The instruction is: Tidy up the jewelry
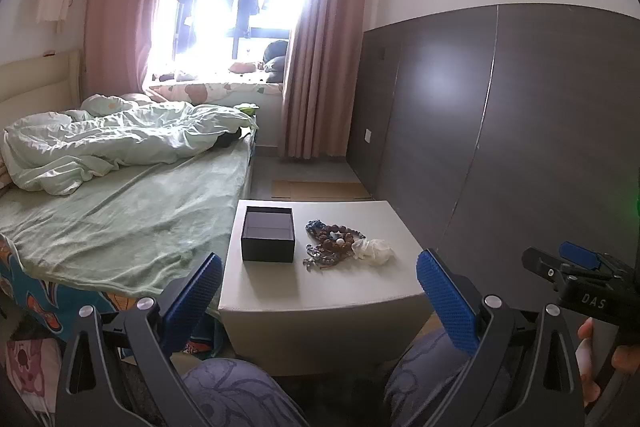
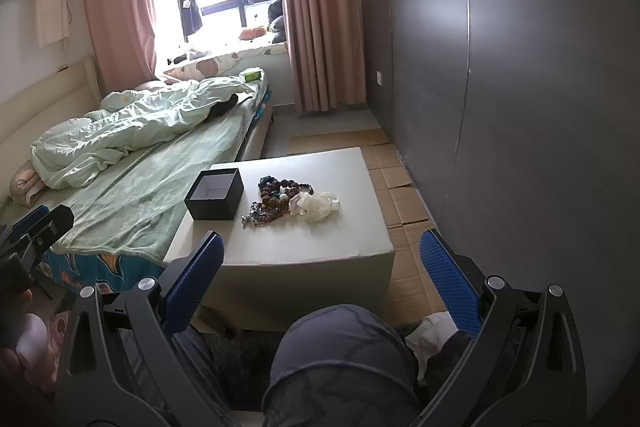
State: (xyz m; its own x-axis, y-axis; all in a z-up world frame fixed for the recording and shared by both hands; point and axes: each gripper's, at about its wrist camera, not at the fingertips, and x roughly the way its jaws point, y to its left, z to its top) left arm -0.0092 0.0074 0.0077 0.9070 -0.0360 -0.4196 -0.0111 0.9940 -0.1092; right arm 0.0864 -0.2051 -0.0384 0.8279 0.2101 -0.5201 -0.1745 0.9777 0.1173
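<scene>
An open, empty black box (image 1: 268,234) (image 2: 215,193) sits on the left part of a small white table (image 1: 320,287) (image 2: 340,239). To its right lies a heap of beaded bracelets and necklaces (image 1: 332,241) (image 2: 276,201), with a pale white piece (image 1: 372,251) (image 2: 318,206) at the heap's right side. My left gripper (image 1: 320,291) is open and empty, held in front of the table's near edge. My right gripper (image 2: 322,275) is open and empty too, held above the person's knee, short of the table.
A bed with a green sheet and crumpled duvet (image 1: 120,187) (image 2: 132,163) touches the table's left side. A dark wall panel (image 1: 500,127) (image 2: 500,87) runs along the right. Flattened cardboard (image 2: 400,187) covers the floor beside it. The person's knees (image 1: 240,395) (image 2: 340,359) are below the grippers.
</scene>
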